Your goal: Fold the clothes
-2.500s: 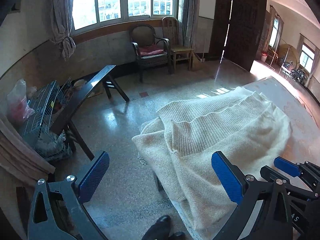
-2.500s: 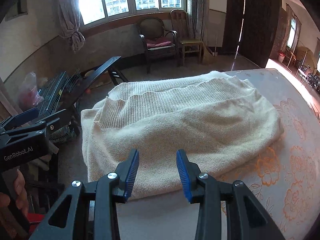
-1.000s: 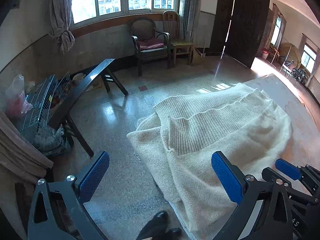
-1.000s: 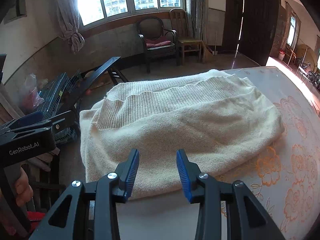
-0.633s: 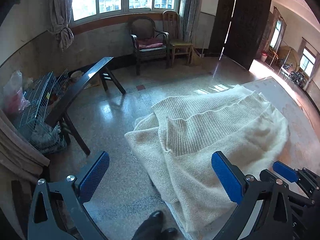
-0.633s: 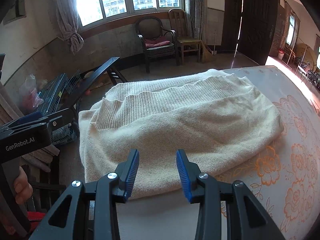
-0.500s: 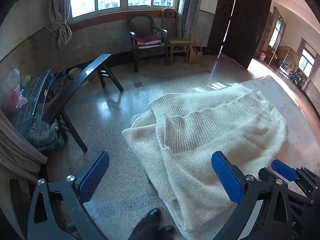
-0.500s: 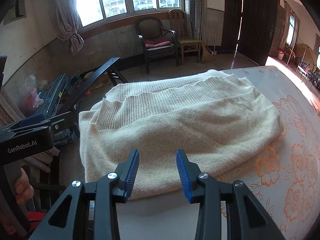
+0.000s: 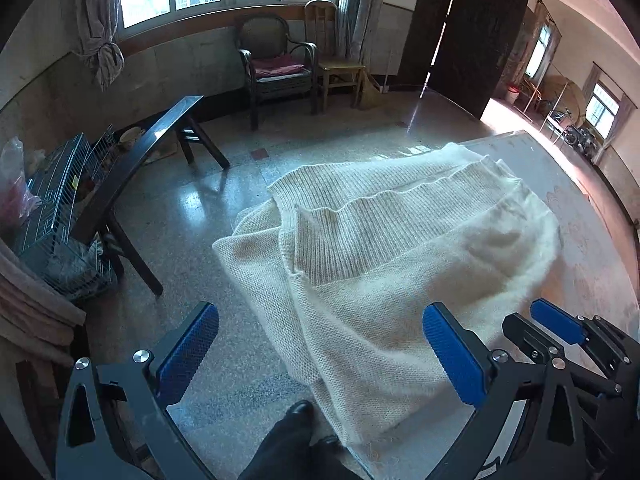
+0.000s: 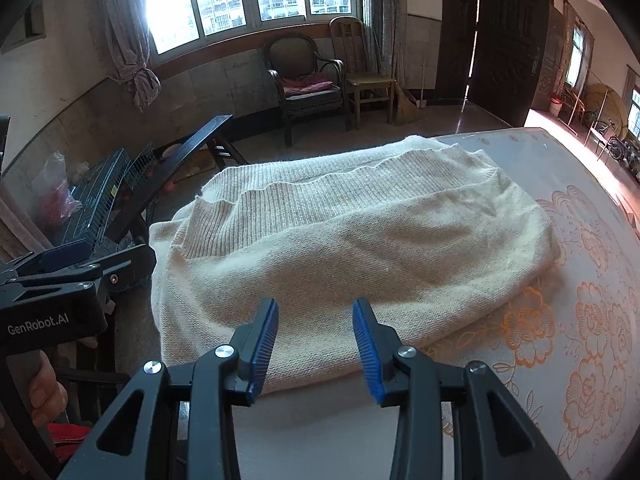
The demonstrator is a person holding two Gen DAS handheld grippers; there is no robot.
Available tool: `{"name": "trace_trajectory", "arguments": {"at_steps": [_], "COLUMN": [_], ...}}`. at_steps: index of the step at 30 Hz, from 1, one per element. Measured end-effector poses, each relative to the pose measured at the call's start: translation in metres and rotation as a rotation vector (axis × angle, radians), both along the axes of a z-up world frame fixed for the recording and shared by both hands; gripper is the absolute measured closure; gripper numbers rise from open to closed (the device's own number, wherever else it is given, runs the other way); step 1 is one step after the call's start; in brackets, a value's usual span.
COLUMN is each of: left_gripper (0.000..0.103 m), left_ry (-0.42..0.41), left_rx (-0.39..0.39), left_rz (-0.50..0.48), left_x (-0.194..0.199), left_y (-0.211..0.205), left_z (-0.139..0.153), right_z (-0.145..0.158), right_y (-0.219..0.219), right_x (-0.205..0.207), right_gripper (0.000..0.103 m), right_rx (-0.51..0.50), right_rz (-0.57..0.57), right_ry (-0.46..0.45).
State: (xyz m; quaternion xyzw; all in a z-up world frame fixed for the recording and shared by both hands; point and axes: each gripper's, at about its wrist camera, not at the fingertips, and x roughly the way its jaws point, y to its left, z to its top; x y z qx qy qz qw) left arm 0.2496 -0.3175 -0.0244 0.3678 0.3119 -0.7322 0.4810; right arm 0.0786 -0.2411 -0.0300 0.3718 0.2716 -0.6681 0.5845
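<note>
Cream knit sweater (image 10: 360, 248) overhangs the worktop (image 10: 580, 320) edge; with both the left claw (image 9: 316, 356) and right claw (image 10: 316, 344) spread and empty, it could slide floorward.

A cream knitted sweater (image 10: 352, 240) is laid folded on the flowered table (image 10: 592, 320), one end hung over the edge.
</note>
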Motion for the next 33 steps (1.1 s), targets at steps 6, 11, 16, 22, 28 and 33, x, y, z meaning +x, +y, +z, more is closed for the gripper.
{"name": "trace_trajectory", "arguments": {"at_steps": [6,11,16,22,28,33], "left_gripper": [0.000,0.000,0.000,0.000,0.000,0.000], "left_ry": [-0.032,-0.015,-0.024,0.039,0.001,-0.017], "left_rx": [0.035,0.028,-0.021,0.026,-0.146,-0.185], "left_rz": [-0.055,-0.091,-0.065,-0.083,-0.076,-0.102], "left_x": [-0.019,-0.027,-0.029,-0.031,-0.039,-0.046], "left_y": [0.007,0.010,0.013,0.008,0.023,0.028], "left_z": [-0.009,-0.006,0.004,0.002,0.012,0.014], "right_z": [0.000,-0.002,0.000,0.004,0.004,0.002], "right_y": [0.005,0.010,0.013,0.011,0.011,0.010], "right_x": [-0.016,-0.024,-0.034,-0.041,-0.044,-0.045], "right_gripper": [0.065,0.065,0.065,0.065,0.065,0.065], "right_rx": [0.012,0.017,0.013,0.007,0.004,0.013], "right_rz": [-0.035,-0.053,-0.069,-0.074,-0.074,-0.074], "right_ry": [-0.006,-0.008,-0.001,0.008,0.006,0.001]}}
